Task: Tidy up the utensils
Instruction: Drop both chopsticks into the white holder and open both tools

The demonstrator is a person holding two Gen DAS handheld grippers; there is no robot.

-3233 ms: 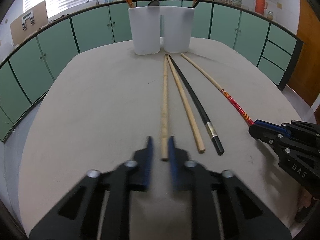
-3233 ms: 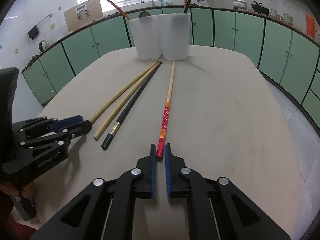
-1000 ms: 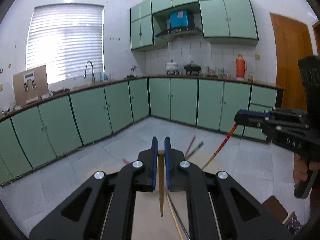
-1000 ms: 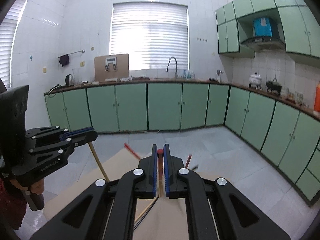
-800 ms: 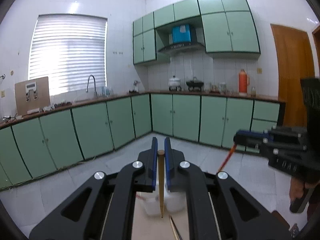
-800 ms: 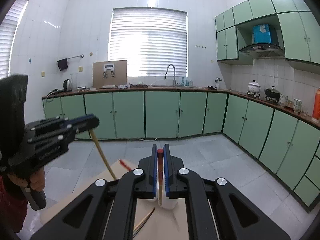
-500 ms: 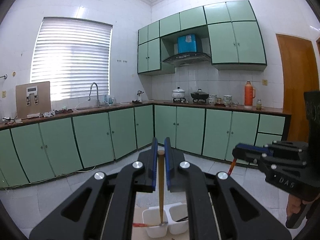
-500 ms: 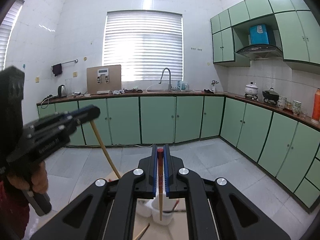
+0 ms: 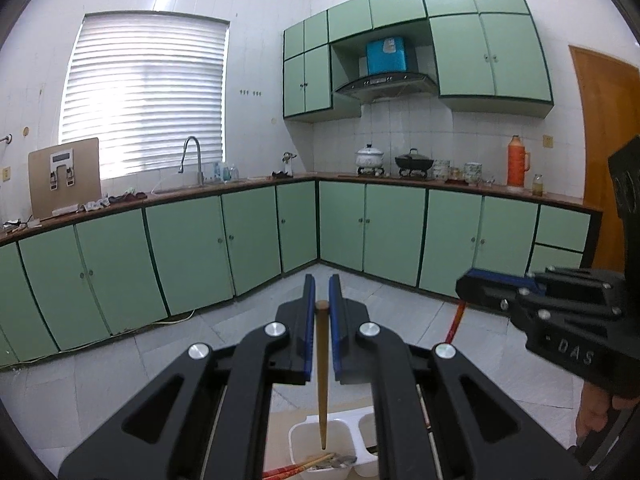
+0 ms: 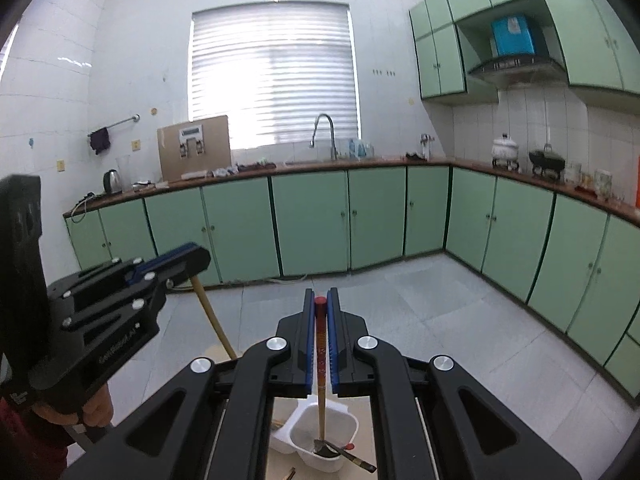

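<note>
Green cupboards [image 9: 248,240] run along two walls of the kitchen under a brown counter, with a bright blind [image 10: 272,76] above the tap [image 10: 326,132] and a pale tiled floor below. Low in both wrist views stands a white two-cup holder [image 9: 304,446] on the far part of a tan table [image 10: 280,466].

Seen from its own camera, the left gripper [image 9: 322,312] is clamped on a plain wooden chopstick [image 9: 322,368], gripping it near the thick end. The stick hangs nearly upright, its thin tip over the holder's left cup, where a red chopstick [image 9: 292,468] and a metal spoon already lie.

From the right wrist view, the right gripper [image 10: 321,320] is clenched on a red-topped chopstick [image 10: 320,380], also near upright, its lower end reaching down into the cup [image 10: 344,428] in front of it, where a dark chopstick [image 10: 352,456] leans out over the rim. Whether the tip touches the bottom cannot be told.

Each gripper shows at the side of the other's view, held by a hand [image 10: 98,408].
</note>
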